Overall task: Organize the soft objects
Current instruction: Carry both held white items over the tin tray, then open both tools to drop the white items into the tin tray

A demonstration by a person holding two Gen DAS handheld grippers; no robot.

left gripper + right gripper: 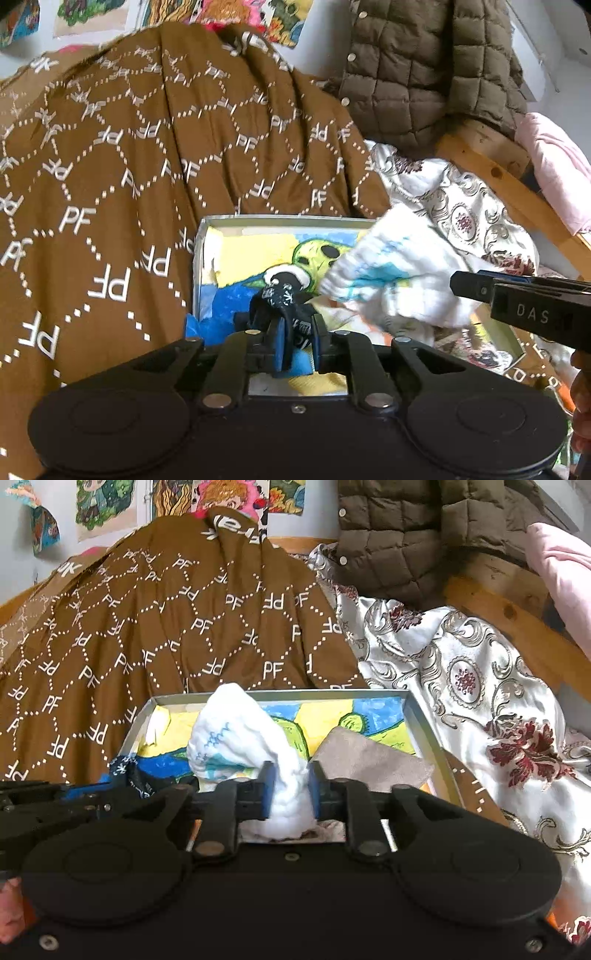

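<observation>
The left claw (297, 341) is clenched on a black sock (280, 295) with white print, held just above the lower left of the shallow box (201, 258). The right claw (291, 794) is clenched on a white sock (236, 738) with blue marks, which stands up over the middle of the same box. In the left wrist view that white sock (388, 280) fills the centre right of the frame, just beside the black one.

The likeliest trouble is the two claws crowding each other: both hang over one small box, near together, and either could knock the other or drag the neighbouring sock out on release. Each sock is pinched at one end only, so its loose end may flop over the box wall instead of landing inside. A grey cloth (369, 760) already lies at the right of the box and takes up room there.

Around the box, a brown quilt (110, 166) rises at upper left, a floral white bedcover (461, 686) spreads at right, and a quilted olive jacket (424, 66) hangs at upper right. The soft bedding beneath may let the box tip.
</observation>
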